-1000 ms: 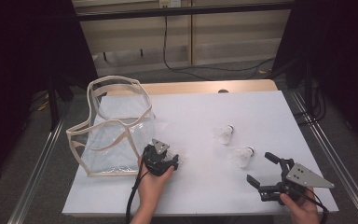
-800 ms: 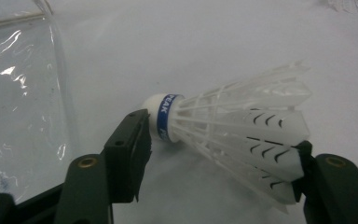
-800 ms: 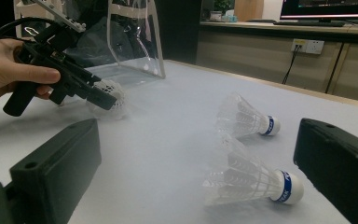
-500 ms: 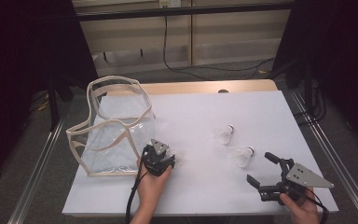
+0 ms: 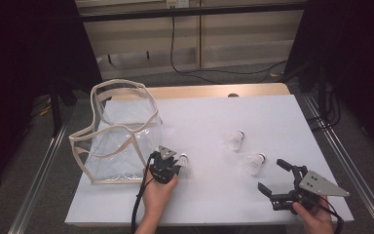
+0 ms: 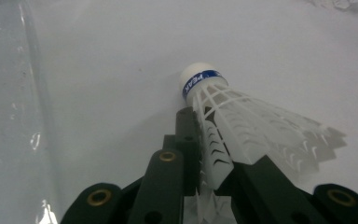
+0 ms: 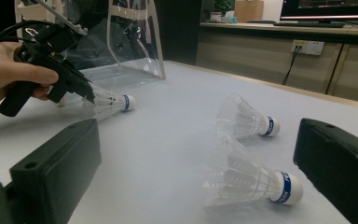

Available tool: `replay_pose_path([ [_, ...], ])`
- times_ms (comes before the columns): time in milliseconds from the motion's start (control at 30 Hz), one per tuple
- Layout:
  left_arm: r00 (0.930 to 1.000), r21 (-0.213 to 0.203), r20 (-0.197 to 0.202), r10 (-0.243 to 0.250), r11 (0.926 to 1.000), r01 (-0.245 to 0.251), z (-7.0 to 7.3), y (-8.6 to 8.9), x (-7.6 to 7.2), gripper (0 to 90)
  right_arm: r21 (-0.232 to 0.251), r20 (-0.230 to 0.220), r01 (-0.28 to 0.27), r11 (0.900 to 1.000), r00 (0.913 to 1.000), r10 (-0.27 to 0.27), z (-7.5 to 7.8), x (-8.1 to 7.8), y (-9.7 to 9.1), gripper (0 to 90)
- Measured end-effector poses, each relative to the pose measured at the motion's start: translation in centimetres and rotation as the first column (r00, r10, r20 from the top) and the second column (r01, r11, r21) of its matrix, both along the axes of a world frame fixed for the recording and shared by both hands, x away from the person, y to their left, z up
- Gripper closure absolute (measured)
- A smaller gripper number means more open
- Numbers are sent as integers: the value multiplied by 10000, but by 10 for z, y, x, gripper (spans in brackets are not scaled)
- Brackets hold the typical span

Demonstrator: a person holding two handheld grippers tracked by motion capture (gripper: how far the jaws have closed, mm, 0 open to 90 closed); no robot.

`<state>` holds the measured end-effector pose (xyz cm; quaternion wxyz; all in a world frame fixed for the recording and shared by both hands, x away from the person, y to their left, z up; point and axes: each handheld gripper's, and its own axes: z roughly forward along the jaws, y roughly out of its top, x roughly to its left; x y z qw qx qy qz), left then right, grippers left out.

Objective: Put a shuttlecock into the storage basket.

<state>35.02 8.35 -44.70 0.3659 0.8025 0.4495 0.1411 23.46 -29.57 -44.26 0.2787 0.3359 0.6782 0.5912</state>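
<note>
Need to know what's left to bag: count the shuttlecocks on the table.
3. One shuttlecock is clamped by its skirt in the left gripper, beside the clear bag. Two lie loose on the table ahead of the open right gripper.

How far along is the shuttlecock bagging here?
Nothing shows inside the clear bag yet. In hand: the left hand-held gripper, jaws just closed, pinches the first shuttlecock by its skirt. Left: two shuttlecocks on the table; the right hand-held gripper is open.
</note>
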Motion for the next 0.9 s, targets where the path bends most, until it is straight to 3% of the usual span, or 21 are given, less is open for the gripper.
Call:
replay_pose_path([
  [100, 9996, -405, -255, -102, 9991, 91, 1, 1, 0, 884, 32, 5, 32, 10000, 10000, -32, 0, 0, 0, 4],
  [267, 9970, -698, -729, -265, 9973, 214, 3, 3, 1, 895, 40, 6, 37, 10000, 10000, -37, 0, 0, -1, 4],
  [467, 9955, -695, -814, -487, 9966, 431, 9, 1, 0, 896, 20, -10, -2, 10000, 10000, 2, 0, 0, 0, 4],
  [667, 9890, -847, -1242, -801, 9940, 699, 14, -4, -2, 896, 64, 20, -8, 10000, 10000, 8, 0, 0, -1, 4],
  [900, 9838, -795, -1382, -1144, 9914, 1042, 21, -8, -2, 893, 115, 0, 46, 9999, 10000, -46, 0, 0, -2, 4],
])
